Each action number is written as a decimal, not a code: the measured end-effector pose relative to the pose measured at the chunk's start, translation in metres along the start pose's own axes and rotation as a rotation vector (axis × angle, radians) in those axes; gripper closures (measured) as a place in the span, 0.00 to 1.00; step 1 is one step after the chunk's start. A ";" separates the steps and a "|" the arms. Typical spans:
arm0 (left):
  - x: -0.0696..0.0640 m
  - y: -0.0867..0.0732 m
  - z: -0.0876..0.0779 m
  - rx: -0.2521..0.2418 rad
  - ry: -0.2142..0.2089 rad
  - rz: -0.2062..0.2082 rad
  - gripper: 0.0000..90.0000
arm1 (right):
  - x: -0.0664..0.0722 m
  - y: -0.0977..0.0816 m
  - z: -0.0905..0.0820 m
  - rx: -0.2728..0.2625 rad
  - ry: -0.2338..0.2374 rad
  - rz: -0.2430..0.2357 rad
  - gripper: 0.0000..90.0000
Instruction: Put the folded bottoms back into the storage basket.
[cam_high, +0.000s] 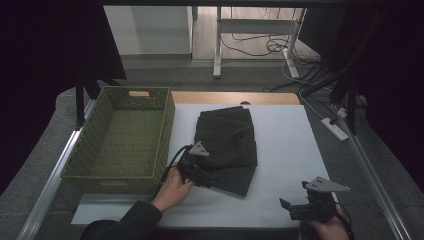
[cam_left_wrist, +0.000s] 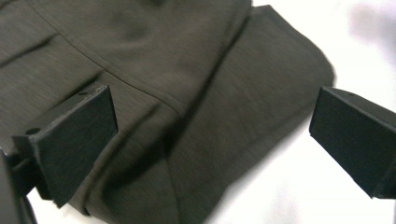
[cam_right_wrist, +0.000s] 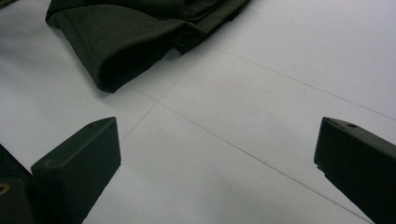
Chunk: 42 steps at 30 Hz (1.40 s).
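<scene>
A folded dark olive garment (cam_high: 227, 145) lies in the middle of the white table cover (cam_high: 285, 150). My left gripper (cam_high: 202, 179) is at the garment's near left corner, open, its jaws wide apart just above the cloth (cam_left_wrist: 196, 93). One jaw is over the fabric, the other over the white cover beside the folded edge. My right gripper (cam_high: 292, 210) is near the table's front right edge, open, with nothing between its jaws. In the right gripper view the garment (cam_right_wrist: 140, 32) lies farther off, at the upper left.
A green woven basket (cam_high: 125, 140) stands left of the garment, with nothing inside. The wooden table edge (cam_high: 235, 97) shows behind the cover. Cables and a power strip (cam_high: 335, 127) lie on the floor at the right.
</scene>
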<state>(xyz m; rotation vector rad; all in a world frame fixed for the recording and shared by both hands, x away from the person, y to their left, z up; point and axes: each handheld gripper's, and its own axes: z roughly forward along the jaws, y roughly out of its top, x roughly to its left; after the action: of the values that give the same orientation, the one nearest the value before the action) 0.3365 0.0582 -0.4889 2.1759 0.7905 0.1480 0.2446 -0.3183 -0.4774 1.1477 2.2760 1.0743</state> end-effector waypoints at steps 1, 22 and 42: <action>0.001 0.002 0.002 0.002 0.004 -0.004 0.00 | 0.000 0.000 0.000 0.000 0.000 0.000 0.01; 0.041 0.034 0.029 0.000 0.019 -0.089 0.00 | 0.000 0.000 0.001 0.006 0.001 -0.004 0.01; 0.086 0.053 0.049 0.016 0.055 -0.145 0.01 | 0.001 0.001 0.001 0.009 0.006 -0.013 0.01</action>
<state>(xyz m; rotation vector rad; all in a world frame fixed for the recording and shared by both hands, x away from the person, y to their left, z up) 0.4482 0.0508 -0.4961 2.1286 0.9805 0.1289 0.2455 -0.3168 -0.4778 1.1332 2.2919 1.0653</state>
